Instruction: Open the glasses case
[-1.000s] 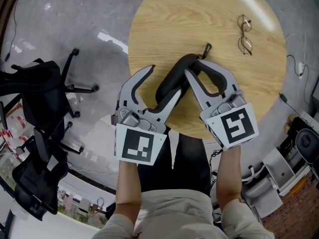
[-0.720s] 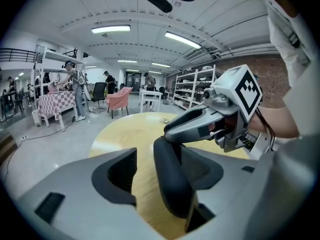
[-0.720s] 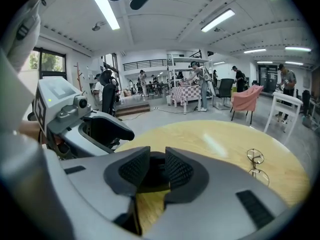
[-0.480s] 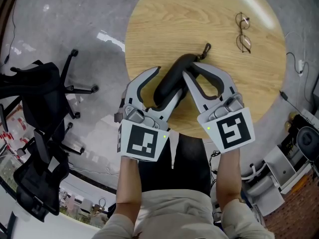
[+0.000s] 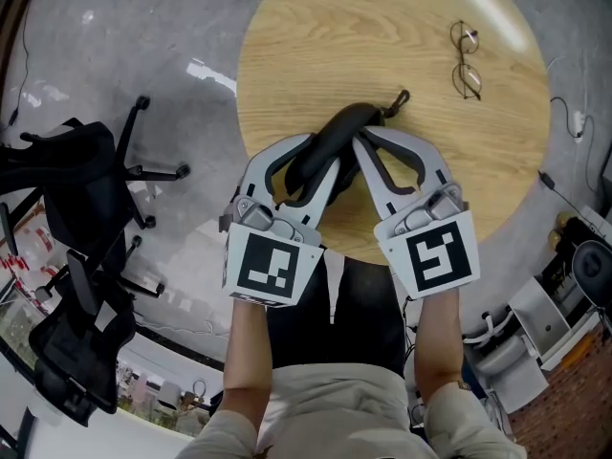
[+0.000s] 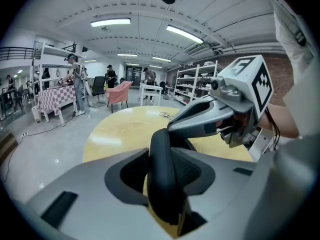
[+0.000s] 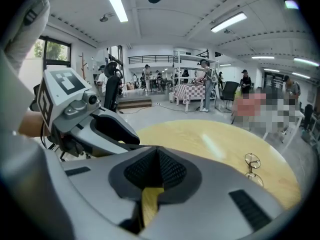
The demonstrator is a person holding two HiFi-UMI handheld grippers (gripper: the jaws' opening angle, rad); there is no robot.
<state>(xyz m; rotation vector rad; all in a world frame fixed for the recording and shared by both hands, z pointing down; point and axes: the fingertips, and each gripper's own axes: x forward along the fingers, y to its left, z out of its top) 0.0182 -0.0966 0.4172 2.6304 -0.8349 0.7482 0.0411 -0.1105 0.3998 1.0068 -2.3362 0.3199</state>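
Left gripper [image 5: 321,157] jaws just closed onto case [image 5: 349,122]. Right gripper [image 5: 360,142] jaws just closed together, nothing seen between. Risk: right lacks hold, so case stays shut.

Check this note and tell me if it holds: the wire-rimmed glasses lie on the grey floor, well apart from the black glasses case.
Wrong on one point: the glasses lie on the round wooden table, as the head view shows. The rest holds: they are well apart from the black glasses case.
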